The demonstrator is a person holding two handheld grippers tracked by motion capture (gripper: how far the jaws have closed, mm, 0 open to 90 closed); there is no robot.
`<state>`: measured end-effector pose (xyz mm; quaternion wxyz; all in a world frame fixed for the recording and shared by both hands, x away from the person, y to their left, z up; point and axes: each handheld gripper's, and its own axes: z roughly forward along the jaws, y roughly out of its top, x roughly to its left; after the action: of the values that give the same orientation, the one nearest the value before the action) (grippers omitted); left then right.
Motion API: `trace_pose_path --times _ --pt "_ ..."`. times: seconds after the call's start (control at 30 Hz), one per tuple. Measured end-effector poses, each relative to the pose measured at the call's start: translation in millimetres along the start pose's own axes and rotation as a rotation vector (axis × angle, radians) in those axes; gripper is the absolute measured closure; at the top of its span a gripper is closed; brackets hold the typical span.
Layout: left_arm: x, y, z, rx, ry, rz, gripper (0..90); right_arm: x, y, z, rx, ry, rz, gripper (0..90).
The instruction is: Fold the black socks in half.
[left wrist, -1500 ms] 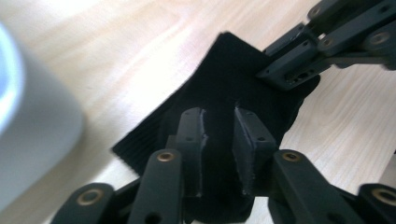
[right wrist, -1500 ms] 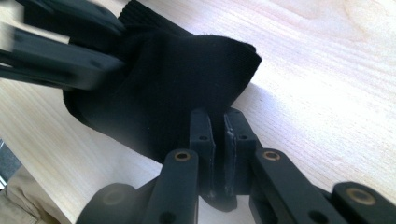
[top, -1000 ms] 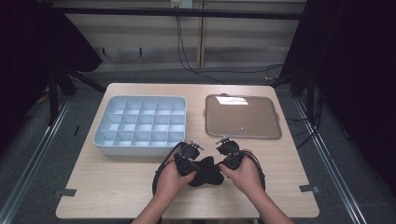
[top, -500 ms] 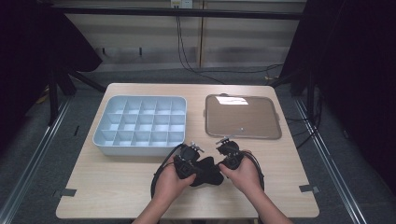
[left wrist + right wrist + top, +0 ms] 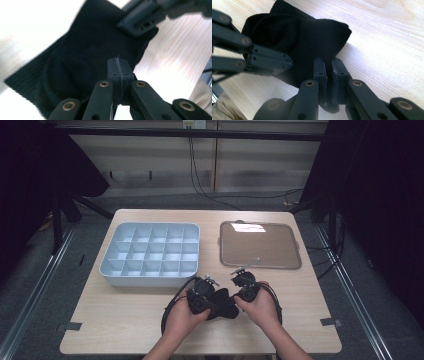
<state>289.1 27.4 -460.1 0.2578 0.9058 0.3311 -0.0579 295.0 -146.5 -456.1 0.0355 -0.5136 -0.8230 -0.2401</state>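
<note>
Over the last second almost nothing has shifted: in the high view your two hands sit in the lower centre of the frame just as before, with the black sock (image 5: 222,302) bunched between them on the bare wood, so you are holding your grip rather than moving the work on, and I judge the folding or gathering step is still in hand. Your left gripper (image 5: 200,292) is pinched tight, its jaws closed flat against each other with the edge of the sock (image 5: 82,65) caught at them in the left gripper view. Your right gripper (image 5: 245,282) is likewise clamped on a fold of the sock (image 5: 307,40), jaws nearly touching. Both forearms enter from the bottom edge and angle inward, the grippers close together and aimed toward each other. The grey compartment tray (image 5: 107,267) at centre left and the brown tray (image 5: 297,265) at centre right stand apart from the sock.
</note>
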Motion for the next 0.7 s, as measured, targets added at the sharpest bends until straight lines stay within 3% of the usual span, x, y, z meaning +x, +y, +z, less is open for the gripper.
trace_pose_path --times 0.13,0.27,0.3,0.33,0.43,0.47,0.5,0.57,0.7 --pt "3.9 -3.9 8.6 0.015 -0.010 -0.017 90.0 1.0 0.1 -0.4 -0.001 0.004 -0.001 84.1" --pt "3.6 -2.7 -0.7 -0.007 -0.005 -0.010 89.9 0.3 0.1 -1.0 0.001 0.000 -0.009 84.2" --pt "6.1 -2.1 -12.4 -0.022 0.008 -0.012 89.9 -0.1 0.1 -1.2 0.002 0.000 -0.008 84.1" --pt "6.1 -2.1 -12.4 -0.022 0.008 -0.012 90.0 -0.1 0.1 -1.2 0.002 0.000 -0.008 84.1" --pt "24.1 -9.2 -32.5 -0.045 0.068 -0.040 90.0 -1.5 -1.1 -3.6 0.000 -0.006 -0.011 84.2" --pt "24.1 -9.2 -32.5 -0.045 0.068 -0.040 90.0 -1.7 -1.4 -4.2 0.003 -0.006 -0.009 84.1" --pt "35.7 -16.1 -34.8 -0.042 0.095 -0.076 90.0 -2.1 -1.5 -4.5 0.003 -0.006 -0.011 84.2" --pt "43.4 -22.5 -32.3 -0.030 0.093 -0.100 90.0 -1.6 -1.0 -5.4 0.002 -0.003 -0.010 84.1" --pt "43.2 -25.4 -29.0 -0.032 0.106 -0.095 90.0 2.6 1.7 -5.4 0.007 -0.012 -0.025 84.1"
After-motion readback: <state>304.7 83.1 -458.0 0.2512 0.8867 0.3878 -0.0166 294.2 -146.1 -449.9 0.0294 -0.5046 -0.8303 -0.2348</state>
